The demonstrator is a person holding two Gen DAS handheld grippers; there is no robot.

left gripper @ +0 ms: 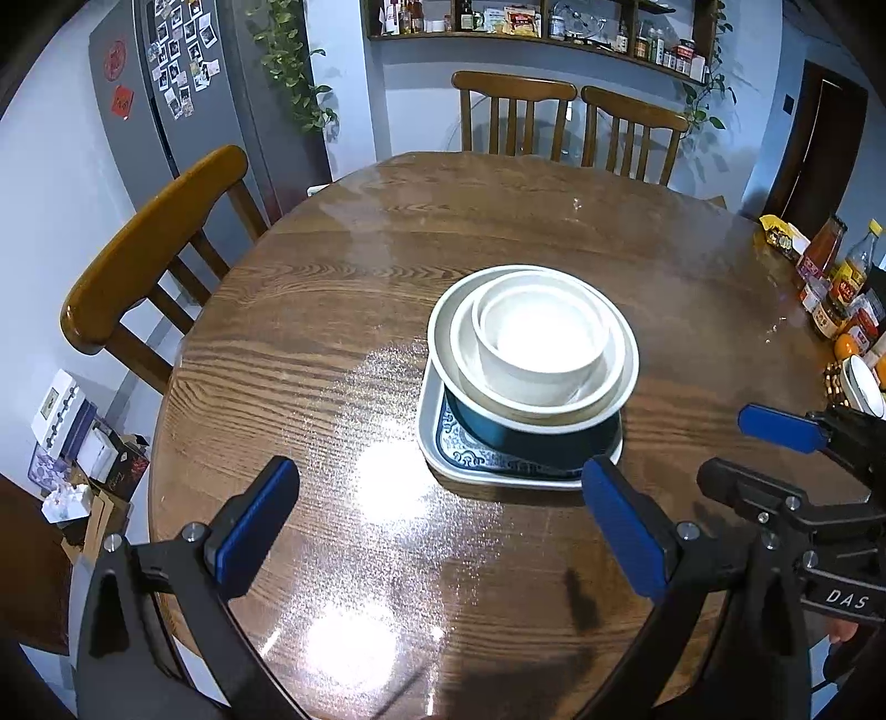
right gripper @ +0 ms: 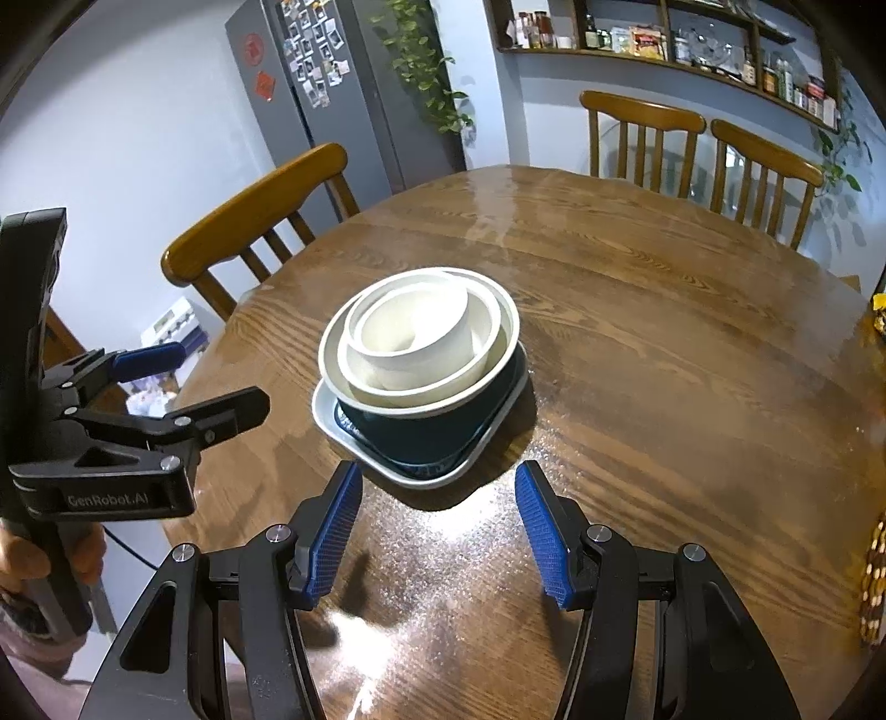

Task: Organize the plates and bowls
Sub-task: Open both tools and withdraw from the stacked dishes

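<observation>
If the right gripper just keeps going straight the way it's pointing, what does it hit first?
Probably the near corner of the square plate under the stacked bowls. The right gripper, jaws open and empty, aims down at the table just short of it, so it may touch bare wood first; depth is unclear.

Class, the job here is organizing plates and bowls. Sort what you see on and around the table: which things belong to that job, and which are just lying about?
Belongs to the job:
square plate
blue bowl
two white bowls nested in it

Just lying about:
bottles and jars at the table edge
chairs
fridge
wall shelf
boxes on the floor
</observation>
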